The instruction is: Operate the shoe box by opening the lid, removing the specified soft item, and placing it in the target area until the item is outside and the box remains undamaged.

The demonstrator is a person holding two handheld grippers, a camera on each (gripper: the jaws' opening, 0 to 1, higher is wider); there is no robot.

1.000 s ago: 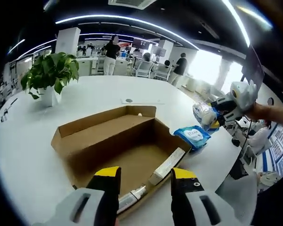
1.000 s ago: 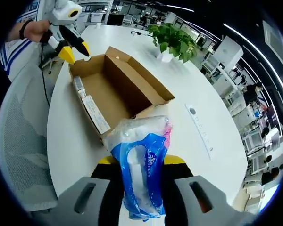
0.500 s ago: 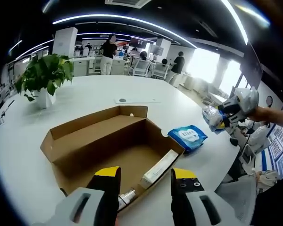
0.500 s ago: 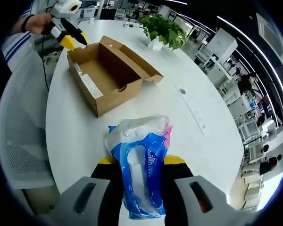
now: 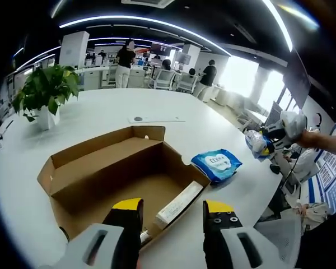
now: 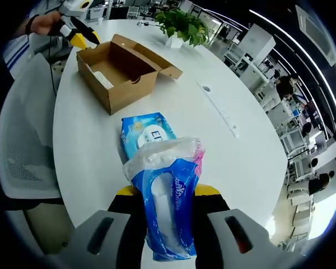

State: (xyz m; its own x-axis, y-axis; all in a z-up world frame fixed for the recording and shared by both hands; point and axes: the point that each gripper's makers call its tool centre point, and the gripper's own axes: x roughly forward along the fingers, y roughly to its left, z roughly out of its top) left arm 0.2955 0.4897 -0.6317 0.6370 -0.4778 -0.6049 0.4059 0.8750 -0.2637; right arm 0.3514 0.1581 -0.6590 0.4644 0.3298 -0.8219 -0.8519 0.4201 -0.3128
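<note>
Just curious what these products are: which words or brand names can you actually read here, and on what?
Flat blue pack on the table: large white letters, beginning "E", partly hidden.
Blue bag in the right gripper: print too distorted.
Strip in the box: too small.

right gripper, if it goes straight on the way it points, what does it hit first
Probably the blue wipes pack lying on the table just past the tissue pack its jaws hold; the depth is hard to judge.

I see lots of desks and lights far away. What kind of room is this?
Probably a big open-plan office. Behind the large white round table stand rows of desks with office chairs, long ceiling strip lights, and a green potted plant.
</note>
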